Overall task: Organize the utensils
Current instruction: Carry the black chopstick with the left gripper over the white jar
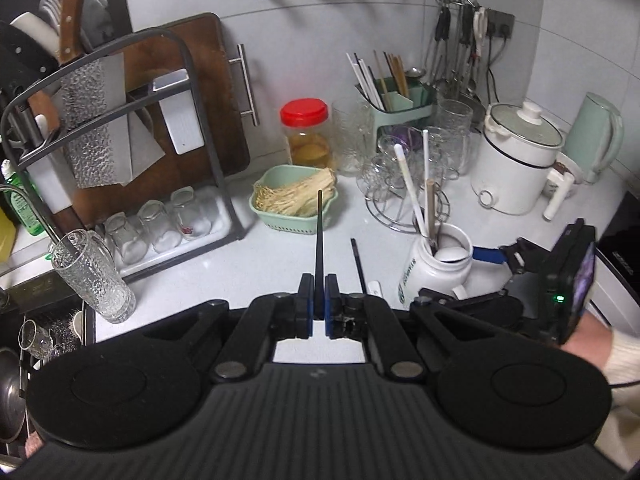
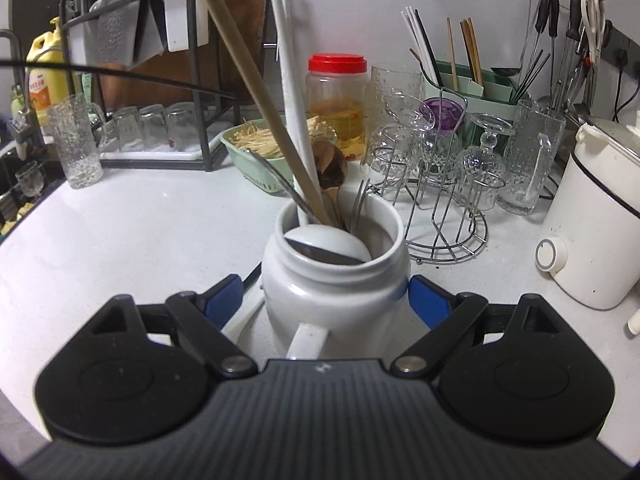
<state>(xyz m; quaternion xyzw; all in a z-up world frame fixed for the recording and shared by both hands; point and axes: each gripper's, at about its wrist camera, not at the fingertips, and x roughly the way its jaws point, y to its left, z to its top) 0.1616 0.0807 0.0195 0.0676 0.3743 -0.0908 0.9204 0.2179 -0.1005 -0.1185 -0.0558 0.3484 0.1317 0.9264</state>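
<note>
Left claw point(image 1: 319, 304) is clamped on a single black chopstick point(image 1: 319, 240), pads pressed flat to its sides; the stick's long axis runs straight out toward 12 o'clock in the left wrist view, tip in line with the green basket of dried noodles point(image 1: 294, 196). A second black chopstick point(image 1: 359, 266) lies flat on the tabletop point(image 1: 240, 264) just beside the left claw, at about 1 o'clock, nearly parallel to the held one. The white ceramic jar point(image 1: 436, 268) stands at 2 o'clock from the left claw, near; it already holds upright handles and spoons. Right claw point(image 2: 326, 300) straddles that jar, jaws apart; the blue pads point(image 2: 426, 300) sit close to the jar wall on both sides, and contact cannot be confirmed. Judgement: the right hand is nearer the jar and steadies it, while the left carries the stick. Open room: bare tabletop at 9 to 11 o'clock; wire glass rack point(image 2: 440, 200) crowds the jar at 1 o'clock in the right wrist view. Jar mouth is partly blocked by a ladle bowl point(image 2: 328, 244).
</note>
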